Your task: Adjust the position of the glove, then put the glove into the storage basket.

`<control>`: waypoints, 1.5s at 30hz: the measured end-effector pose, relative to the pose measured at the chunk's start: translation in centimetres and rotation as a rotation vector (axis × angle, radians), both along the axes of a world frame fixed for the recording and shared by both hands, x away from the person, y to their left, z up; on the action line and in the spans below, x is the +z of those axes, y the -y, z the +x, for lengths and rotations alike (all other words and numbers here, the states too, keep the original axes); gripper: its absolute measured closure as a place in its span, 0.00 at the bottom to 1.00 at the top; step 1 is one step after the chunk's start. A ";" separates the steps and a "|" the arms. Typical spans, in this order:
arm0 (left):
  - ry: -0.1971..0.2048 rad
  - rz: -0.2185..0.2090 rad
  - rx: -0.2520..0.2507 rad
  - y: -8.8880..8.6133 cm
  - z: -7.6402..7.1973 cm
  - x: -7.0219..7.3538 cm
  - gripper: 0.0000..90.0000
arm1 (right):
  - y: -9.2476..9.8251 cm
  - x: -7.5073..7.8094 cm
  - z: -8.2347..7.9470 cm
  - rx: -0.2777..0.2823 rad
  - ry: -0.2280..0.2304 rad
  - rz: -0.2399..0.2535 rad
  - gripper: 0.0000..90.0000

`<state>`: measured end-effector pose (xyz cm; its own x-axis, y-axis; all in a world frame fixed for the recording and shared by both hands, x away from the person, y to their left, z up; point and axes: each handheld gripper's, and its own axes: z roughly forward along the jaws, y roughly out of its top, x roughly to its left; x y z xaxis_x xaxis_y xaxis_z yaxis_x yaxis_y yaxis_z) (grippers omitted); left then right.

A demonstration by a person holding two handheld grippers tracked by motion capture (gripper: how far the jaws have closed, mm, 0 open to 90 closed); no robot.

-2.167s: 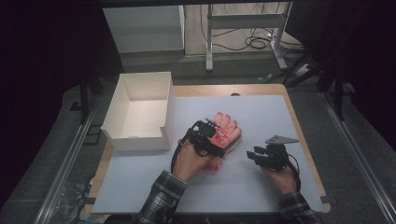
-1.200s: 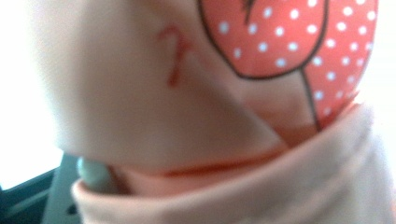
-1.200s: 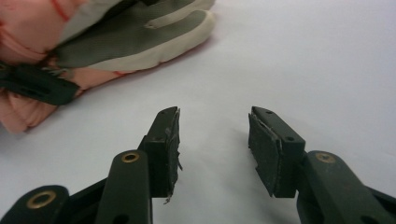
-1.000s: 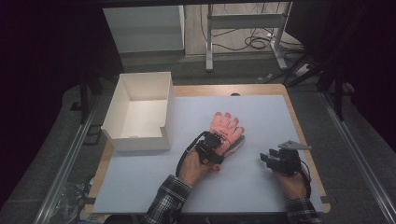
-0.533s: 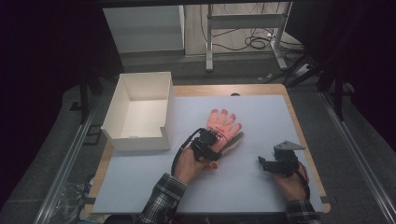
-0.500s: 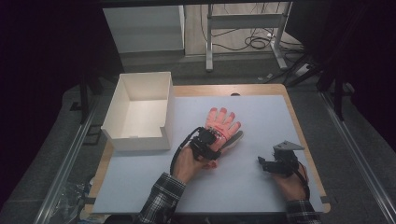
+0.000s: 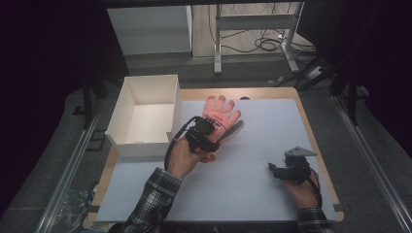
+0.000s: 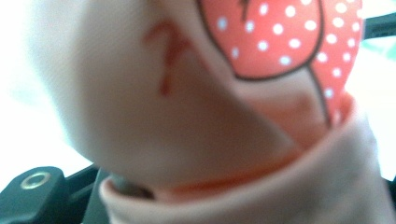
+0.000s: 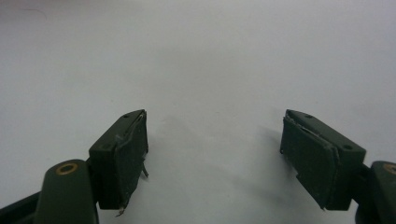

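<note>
We find the left gripper (image 7: 206,136) clamped on the cuff end of a pink glove (image 7: 221,114); its own view shows polka-dot fabric (image 8: 280,42) pressed close against the lens. The glove's long axis runs away from the person, fingers pointing toward the far edge of the table (image 7: 252,194). The white box (image 7: 145,114) stands just beside this gripper, on its left, open at the top; the left hand is plainly the nearer one. The right gripper (image 7: 286,171) rests well apart, near the table's right edge, its jaws spread wide with nothing between them. The surface is a pale mat on a wooden top. Beyond it lie a dim room, desk legs and cables.
</note>
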<state>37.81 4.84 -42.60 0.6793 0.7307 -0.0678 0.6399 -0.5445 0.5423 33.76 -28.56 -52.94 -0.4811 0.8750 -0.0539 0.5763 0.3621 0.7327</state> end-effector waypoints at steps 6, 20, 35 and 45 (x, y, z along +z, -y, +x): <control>0.007 -0.001 0.016 -1.5 0.6 2.5 0.60 | 0.0 0.0 0.0 0.000 0.001 -0.001 0.26; 0.011 0.010 0.064 -4.2 1.8 6.2 0.60 | 0.0 0.0 0.0 0.000 0.000 0.002 0.26; 0.031 0.023 0.166 -8.7 2.3 9.1 0.60 | 0.0 0.0 0.0 -0.001 -0.001 0.003 0.26; 0.052 0.036 0.285 -12.9 2.5 10.1 0.60 | 0.0 0.0 0.0 -0.001 0.000 0.002 0.26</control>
